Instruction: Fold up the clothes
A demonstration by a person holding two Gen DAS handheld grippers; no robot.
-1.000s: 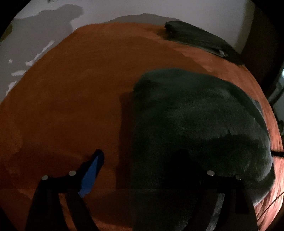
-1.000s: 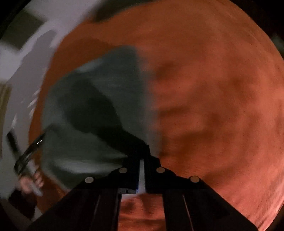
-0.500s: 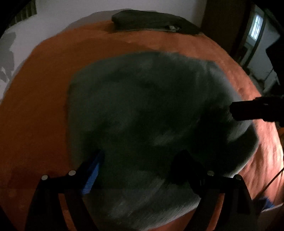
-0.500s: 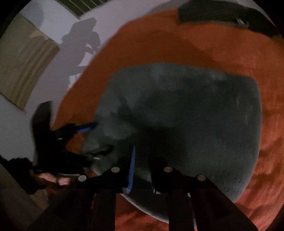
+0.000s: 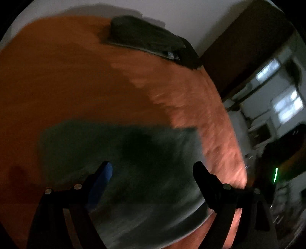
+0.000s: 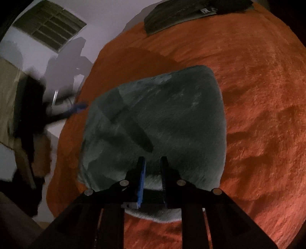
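Observation:
A grey fleecy garment (image 6: pixel 162 115) lies folded into a rough rectangle on an orange plush blanket (image 6: pixel 258 95). My right gripper (image 6: pixel 152 160) hovers over its near edge, jaws parted by a narrow gap with nothing between them. In the left wrist view the same garment (image 5: pixel 80 145) is blurred and fills the lower half. My left gripper (image 5: pixel 152 166) hangs above it with jaws wide open and empty. From the right wrist view the left gripper (image 6: pixel 76 107) shows as a blur off the garment's left side.
A pile of dark folded clothes (image 5: pixel 145 38) (image 6: pixel 181 17) sits at the blanket's far edge by the white wall. A dark doorway and a lit room (image 5: pixel 277 99) lie off the right side. A wall vent (image 6: pixel 49 26) is at upper left.
The right gripper's jaws went from shut to slightly parted and it lifted off the garment's edge. The left gripper rose and swung, so the garment slid lower in its view.

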